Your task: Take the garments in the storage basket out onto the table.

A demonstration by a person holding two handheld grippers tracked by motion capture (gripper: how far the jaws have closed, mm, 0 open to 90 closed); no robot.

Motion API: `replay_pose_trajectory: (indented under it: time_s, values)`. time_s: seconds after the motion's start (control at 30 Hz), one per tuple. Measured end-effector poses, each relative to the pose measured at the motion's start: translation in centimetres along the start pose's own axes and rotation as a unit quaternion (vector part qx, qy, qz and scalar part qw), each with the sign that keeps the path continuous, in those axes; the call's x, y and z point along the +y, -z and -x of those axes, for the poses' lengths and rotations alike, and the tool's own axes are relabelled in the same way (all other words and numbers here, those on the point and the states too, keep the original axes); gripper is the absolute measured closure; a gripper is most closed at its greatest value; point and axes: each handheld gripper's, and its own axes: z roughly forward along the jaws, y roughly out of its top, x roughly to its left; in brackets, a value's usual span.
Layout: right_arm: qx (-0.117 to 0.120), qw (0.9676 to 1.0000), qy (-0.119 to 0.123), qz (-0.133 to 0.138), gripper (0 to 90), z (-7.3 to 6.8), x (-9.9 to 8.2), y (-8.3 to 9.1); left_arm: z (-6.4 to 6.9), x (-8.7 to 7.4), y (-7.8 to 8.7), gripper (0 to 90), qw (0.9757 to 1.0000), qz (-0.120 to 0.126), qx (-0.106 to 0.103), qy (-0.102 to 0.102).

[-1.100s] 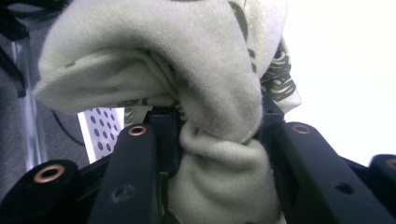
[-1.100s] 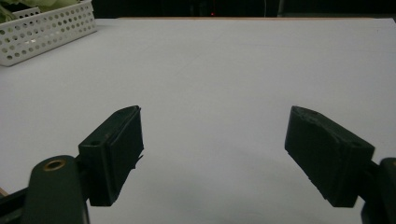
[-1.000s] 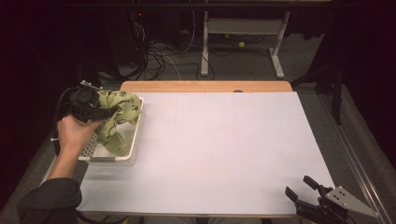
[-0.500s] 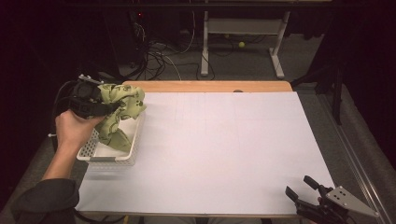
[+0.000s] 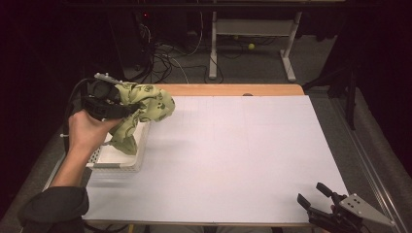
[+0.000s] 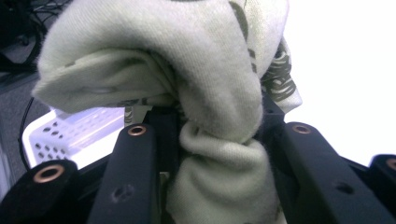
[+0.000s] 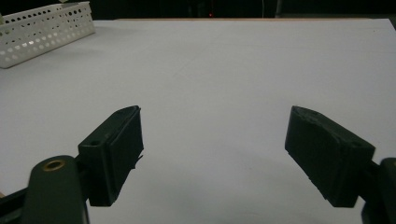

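Lifted clear of the white perforated plastic basket, my left tool clamps the crumpled pale-green patterned cloth; next, carry it over the tabletop.

The right claw has its two black jaws wide apart, w/ nothing between them. Under it lies the white bench, bare in the middle. At top left, far from the jaws, stands a white perforated basket.

The cloth is pale green with dark squiggly marks. The basket is white with small holes, and the counter is white.
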Motion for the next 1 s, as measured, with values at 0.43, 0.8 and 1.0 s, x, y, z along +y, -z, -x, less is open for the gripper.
replay_pose_trajectory:
  time_s: [0.43,0.8,1.0]
  values:
    - [0.003,1.0000,0.001,0.000,19.6,0.0,0.0,0.0,3.5,2.0,-1.4,59.3,0.9982,0.005,-0.051,-0.030]
    - [0.004,1.0000,0.002,0.000,19.6,0.0,0.0,0.0,6.4,3.4,-3.0,59.1,0.9946,0.007,-0.090,-0.052]
    - [0.006,1.0000,0.002,0.000,19.6,0.0,0.0,0.0,7.7,4.0,-3.8,59.1,0.9922,0.009,-0.108,-0.060]
